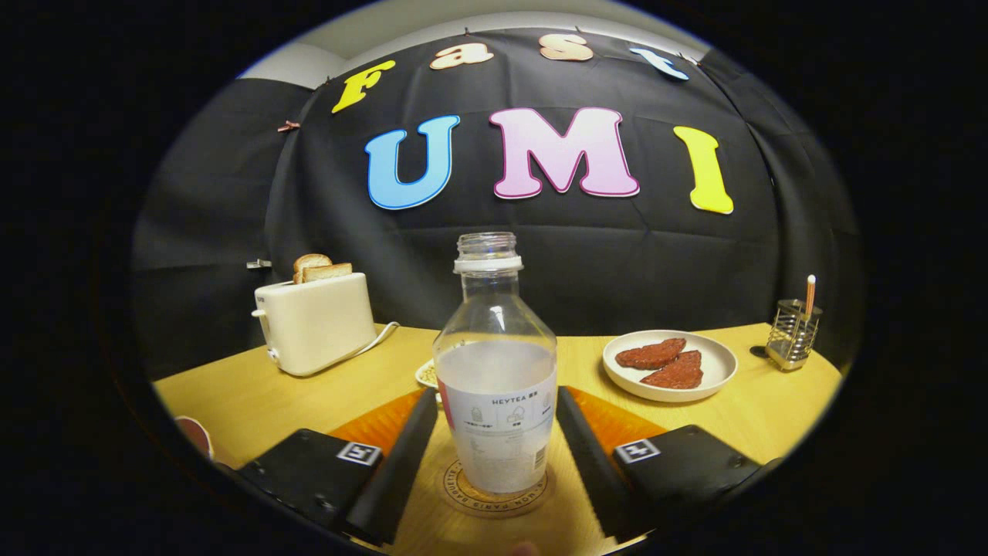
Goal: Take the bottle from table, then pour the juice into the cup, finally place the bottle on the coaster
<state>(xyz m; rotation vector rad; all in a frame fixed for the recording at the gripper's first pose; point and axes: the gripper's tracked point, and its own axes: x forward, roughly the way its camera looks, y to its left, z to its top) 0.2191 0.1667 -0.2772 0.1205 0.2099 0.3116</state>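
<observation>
Clear plastic bottle, uncapped, with a white neck ring and a white paper label, stands upright at lower centre of the frame on a round light cork coaster with printed lettering around its rim. Pale cloudy juice fills roughly its lower half. The bottle's long axis is vertical, and it sits squarely between the two fingers of the gripper, which flank it at left and right of its labelled lower body.

The fingers are spread slightly wider than the bottle; a narrow gap appears on each side, so they seem apart from the wall rather than pressing it, though contact at the hidden inner faces cannot be ruled out. Judged from this, the bottle is already placed and the coming move is a straight withdrawal backward, keeping the fingers clear of the upright bottle.

Beneath the fingers lies an orange mat on the yellow wooden table. At centre left stands a cream toaster holding toast; at centre right, a white plate with two dark red slices; at far right, a wire metal holder.
</observation>
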